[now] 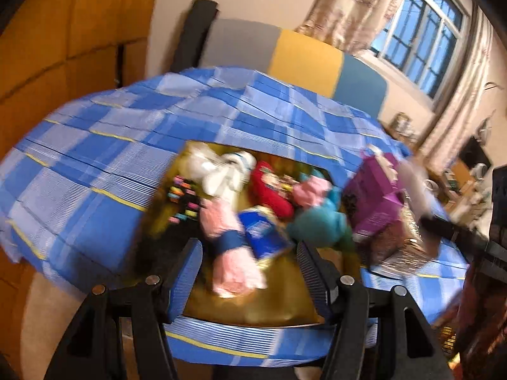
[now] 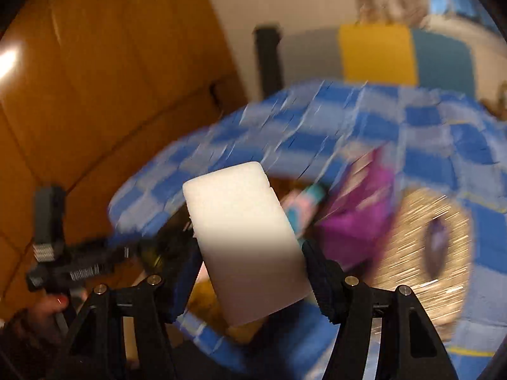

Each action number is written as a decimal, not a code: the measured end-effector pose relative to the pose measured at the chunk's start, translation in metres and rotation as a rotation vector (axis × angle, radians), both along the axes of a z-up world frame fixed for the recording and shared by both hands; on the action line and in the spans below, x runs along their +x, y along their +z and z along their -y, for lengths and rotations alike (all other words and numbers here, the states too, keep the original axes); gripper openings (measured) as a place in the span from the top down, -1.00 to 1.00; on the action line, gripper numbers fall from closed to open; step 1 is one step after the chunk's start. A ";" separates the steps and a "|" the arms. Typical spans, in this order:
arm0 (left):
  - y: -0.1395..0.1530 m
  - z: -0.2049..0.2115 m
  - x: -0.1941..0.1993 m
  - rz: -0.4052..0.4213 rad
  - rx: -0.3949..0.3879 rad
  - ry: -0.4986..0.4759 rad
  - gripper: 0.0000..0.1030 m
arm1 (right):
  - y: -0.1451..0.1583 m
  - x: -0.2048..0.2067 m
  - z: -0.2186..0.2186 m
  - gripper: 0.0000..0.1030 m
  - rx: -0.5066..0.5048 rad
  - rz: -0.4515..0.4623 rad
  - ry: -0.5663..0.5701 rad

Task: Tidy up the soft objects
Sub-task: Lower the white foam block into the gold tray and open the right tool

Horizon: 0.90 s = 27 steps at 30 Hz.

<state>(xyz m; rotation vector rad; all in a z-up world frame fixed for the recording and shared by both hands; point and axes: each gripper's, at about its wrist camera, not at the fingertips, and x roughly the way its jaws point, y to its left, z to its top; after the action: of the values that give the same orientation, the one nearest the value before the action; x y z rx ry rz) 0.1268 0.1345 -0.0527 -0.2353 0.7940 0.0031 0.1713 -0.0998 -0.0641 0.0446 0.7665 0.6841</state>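
Note:
A gold tray on the blue checked tablecloth holds a heap of soft things: a white plush, a red pouch, a pink cloth with a blue band, a teal plush and a blue packet. My left gripper hovers open over the tray's near end with nothing pinched; the pink cloth lies below its gap. My right gripper is shut on a white foam block, held in the air before the table. This view is heavily blurred.
A purple box leans at the tray's right, against a glittery gold basket. A chair back in grey, yellow and blue stands behind the table. An orange wooden wall lies left. A hand holds the other gripper at the left.

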 end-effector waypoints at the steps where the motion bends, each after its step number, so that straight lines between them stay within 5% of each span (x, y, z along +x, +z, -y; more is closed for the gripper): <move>1: 0.002 -0.003 -0.002 -0.004 0.032 0.040 -0.23 | -0.015 0.000 -0.016 -0.26 -0.021 -0.035 0.018; 9: 0.007 -0.017 -0.014 -0.022 0.055 0.111 -0.23 | -0.082 0.008 -0.072 -0.26 -0.167 -0.154 0.053; 13: 0.012 -0.015 -0.024 -0.013 0.129 0.126 -0.23 | -0.091 0.012 -0.090 -0.27 -0.235 -0.191 0.054; 25: 0.020 -0.009 -0.036 0.021 0.136 0.111 -0.23 | -0.107 0.027 -0.110 -0.35 -0.334 -0.236 0.067; 27: 0.021 -0.008 -0.036 0.015 0.148 0.119 -0.23 | -0.098 0.023 -0.102 -0.61 -0.276 -0.237 0.063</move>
<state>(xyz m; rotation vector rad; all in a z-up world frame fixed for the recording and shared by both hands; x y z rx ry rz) 0.0903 0.1425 -0.0319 -0.1413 0.7605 0.1713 0.1944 0.0017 -0.1622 -0.1527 1.0886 0.6336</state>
